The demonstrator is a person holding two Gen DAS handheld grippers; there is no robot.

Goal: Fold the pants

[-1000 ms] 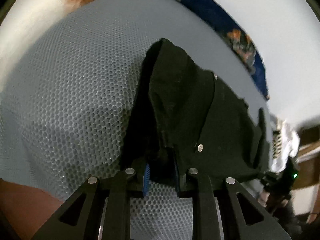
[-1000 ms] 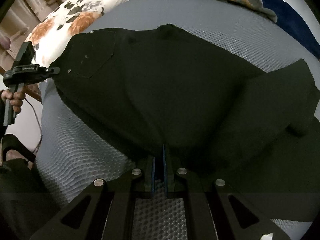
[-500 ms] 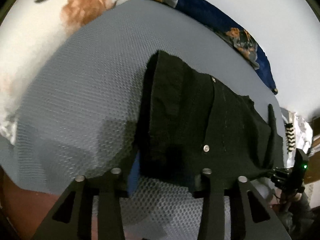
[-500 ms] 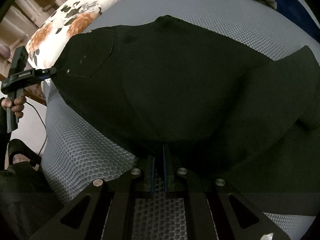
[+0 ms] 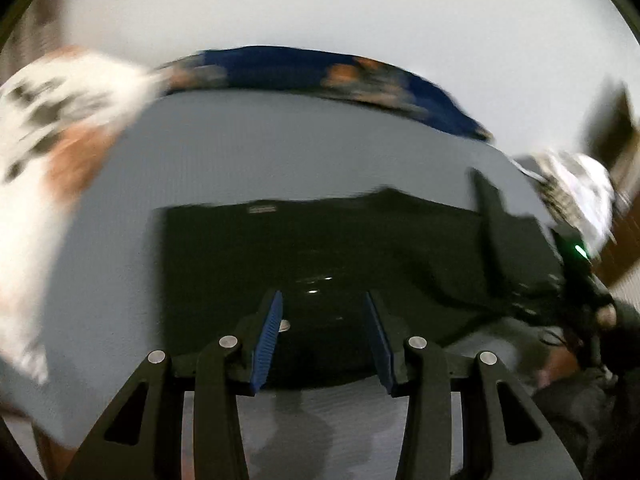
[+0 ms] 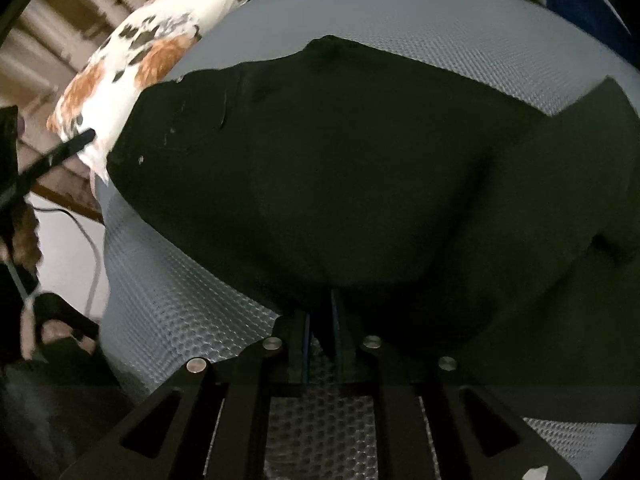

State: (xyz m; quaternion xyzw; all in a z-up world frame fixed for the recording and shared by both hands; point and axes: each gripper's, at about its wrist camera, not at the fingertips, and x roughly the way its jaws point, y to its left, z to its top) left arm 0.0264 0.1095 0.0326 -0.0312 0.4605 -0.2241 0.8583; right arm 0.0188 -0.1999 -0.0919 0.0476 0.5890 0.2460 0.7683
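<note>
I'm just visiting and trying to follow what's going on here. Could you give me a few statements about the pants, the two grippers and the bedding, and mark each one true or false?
1. The pants are black. True.
2. The left gripper has its blue pads spread apart, with no cloth pinched between them. True.
3. The pants lie on a bare wooden floor. False: they lie on a grey honeycomb-textured cover.
4. The right gripper is far from the pants. False: its jaws, just opening, are at the near edge of the pants with cloth between them.
5. A white pillow with orange flowers lies beyond the pants. True.
6. The pants are rolled into a ball. False: they are spread out flat.
</note>
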